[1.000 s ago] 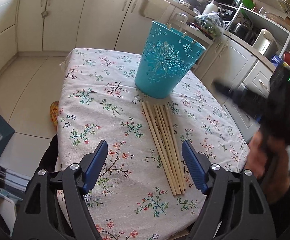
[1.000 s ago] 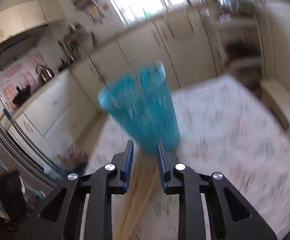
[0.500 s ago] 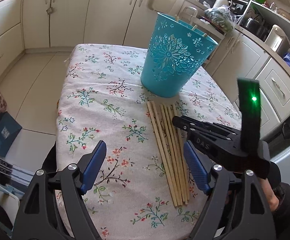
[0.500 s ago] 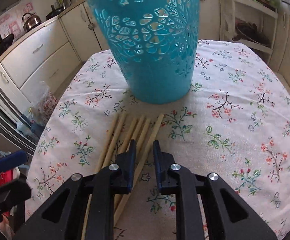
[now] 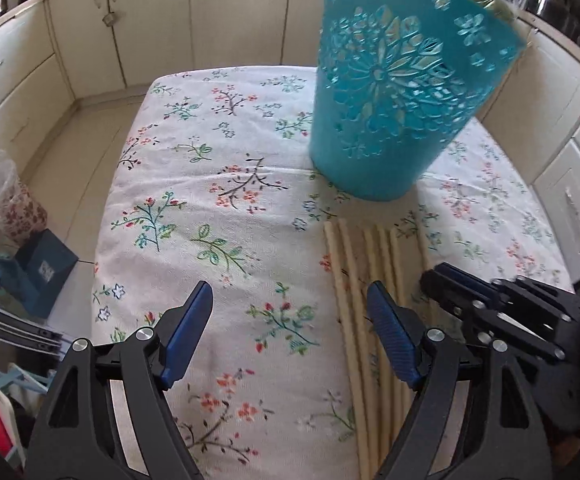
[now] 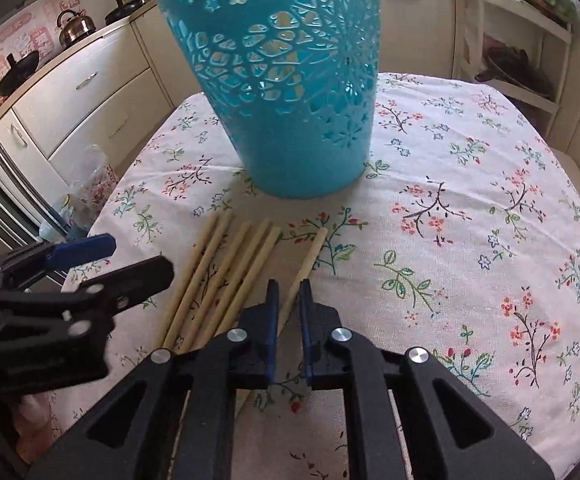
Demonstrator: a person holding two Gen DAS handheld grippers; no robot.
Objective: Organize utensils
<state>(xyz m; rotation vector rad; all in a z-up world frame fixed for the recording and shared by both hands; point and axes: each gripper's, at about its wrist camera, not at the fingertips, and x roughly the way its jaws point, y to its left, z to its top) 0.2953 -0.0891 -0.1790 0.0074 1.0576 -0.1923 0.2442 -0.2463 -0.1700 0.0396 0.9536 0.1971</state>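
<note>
Right gripper (image 6: 288,300): fingers nearly together, sitting on either side of one wooden stick (image 6: 305,266) lying slightly apart from the rest; whether they are actually pinching it, cannot tell. Left gripper (image 5: 290,312): fingers standing wide apart, holding nothing, hanging over the floral tabletop (image 5: 225,184) just left of the stick bundle (image 5: 364,280). Sticks are lying flat, side by side, near ends just short of the teal cut-out basket (image 6: 285,80), which is standing upright on the tabletop.

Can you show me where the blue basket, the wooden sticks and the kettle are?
blue basket (image 6: 290,120): right wrist view, patterned side wall.
wooden sticks (image 6: 225,276): right wrist view, middle of the bundle.
kettle (image 6: 74,26): right wrist view, shiny body.
</note>
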